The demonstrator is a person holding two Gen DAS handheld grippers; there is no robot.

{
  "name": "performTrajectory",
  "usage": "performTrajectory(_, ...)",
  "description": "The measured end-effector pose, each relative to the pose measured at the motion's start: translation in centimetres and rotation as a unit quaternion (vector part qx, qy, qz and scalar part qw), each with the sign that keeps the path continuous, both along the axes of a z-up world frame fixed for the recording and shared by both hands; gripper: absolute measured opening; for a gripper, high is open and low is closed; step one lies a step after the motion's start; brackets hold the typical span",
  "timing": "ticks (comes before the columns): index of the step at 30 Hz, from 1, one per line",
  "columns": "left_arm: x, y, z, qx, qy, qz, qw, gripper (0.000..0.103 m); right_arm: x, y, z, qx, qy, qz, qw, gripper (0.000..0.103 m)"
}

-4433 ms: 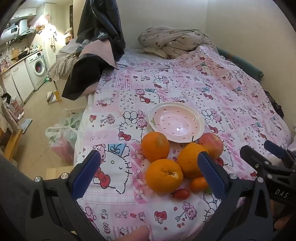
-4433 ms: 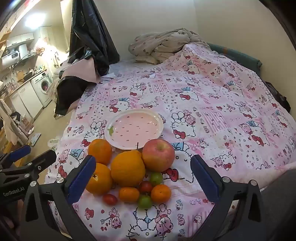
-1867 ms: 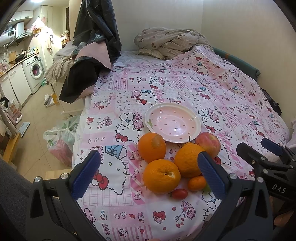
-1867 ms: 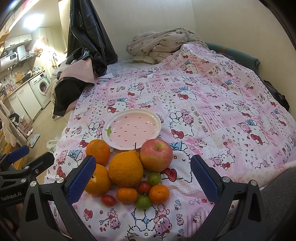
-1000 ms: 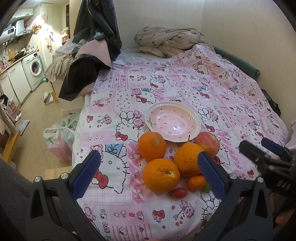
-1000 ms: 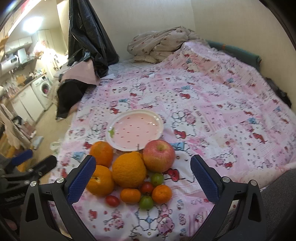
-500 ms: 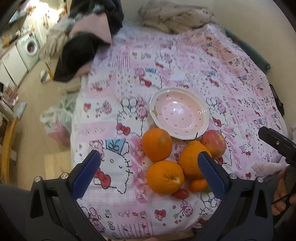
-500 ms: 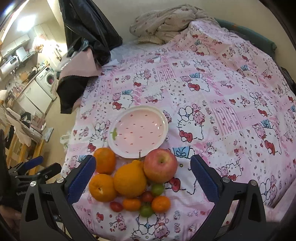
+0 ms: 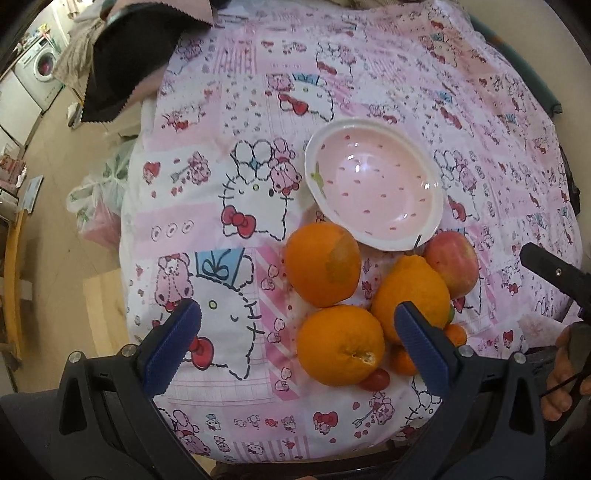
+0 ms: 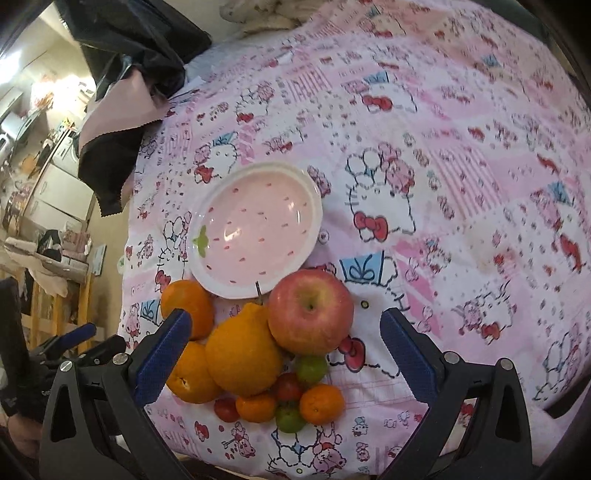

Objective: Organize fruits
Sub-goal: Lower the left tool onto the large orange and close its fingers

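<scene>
A pink strawberry-pattern plate lies empty on the pink cartoon bedspread. Just in front of it sits a pile of fruit: a red apple, a knobbed orange, two round oranges, small mandarins, green and red small fruits. My left gripper is open above the near round orange. My right gripper is open above the knobbed orange and apple. Neither holds anything.
A black and pink cloth hangs over the bed's far left corner. The bed edge drops to the floor on the left, with a plastic bag and a washing machine there. Crumpled bedding lies at the far end.
Both grippers have moved forward and tilted down over the fruit pile, so plate and fruit look larger and nearer. Both stay open. The fruit has not moved.
</scene>
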State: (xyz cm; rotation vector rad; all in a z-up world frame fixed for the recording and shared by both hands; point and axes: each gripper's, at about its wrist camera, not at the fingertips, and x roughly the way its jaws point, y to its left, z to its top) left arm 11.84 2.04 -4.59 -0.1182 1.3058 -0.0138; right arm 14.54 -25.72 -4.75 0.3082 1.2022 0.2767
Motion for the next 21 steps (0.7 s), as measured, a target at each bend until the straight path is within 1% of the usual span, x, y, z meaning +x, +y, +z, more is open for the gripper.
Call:
performTrajectory(4,0.4,-0.1,-1.7,-0.001,0.033,0.000,0.9995,0.103,0.0,-0.5,-1.4,0.010,0.014,-0.007,1.000,0.103)
performTrajectory(6,0.4,-0.1,-2.6,0.000,0.046,0.001,0.9989,0.103,0.1,-0.8,-2.1,0.018,0.029,-0.016,0.999,0.103)
performTrajectory(8,0.4,-0.4,-3.6,-0.007,0.065,-0.005,0.9979,0.103,0.0,-0.8,-2.4,0.025,0.034,-0.017,0.999,0.103)
performTrajectory(10,0.2,-1.2,-4.7,-0.023,0.091,-0.023,0.9953,0.103,0.0,-0.6,-2.5,0.019,0.032,-0.014,0.999,0.103)
performTrajectory(11,0.1,-1.4,-5.0,-0.024,0.094,-0.026,0.9949,0.103,0.0,-0.6,-2.5,0.015,0.030,-0.013,0.999,0.103)
performTrajectory(13,-0.3,-1.9,-5.7,-0.021,0.102,-0.024,0.9943,0.103,0.1,-0.5,-2.4,0.014,0.028,-0.011,0.999,0.103)
performTrajectory(16,-0.7,-2.9,-6.9,-0.034,0.121,-0.018,0.9920,0.102,0.2,-0.7,-2.3,0.016,0.023,-0.014,1.000,0.103)
performTrajectory(18,-1.1,-4.1,-7.7,-0.028,0.127,-0.032,0.9909,0.102,0.3,-0.7,-2.2,0.016,0.022,-0.015,1.000,0.103)
performTrajectory(21,-1.7,-6.6,-8.5,0.003,0.125,-0.081,0.9888,0.102,0.6,-0.8,-2.4,0.020,0.024,-0.017,0.999,0.103)
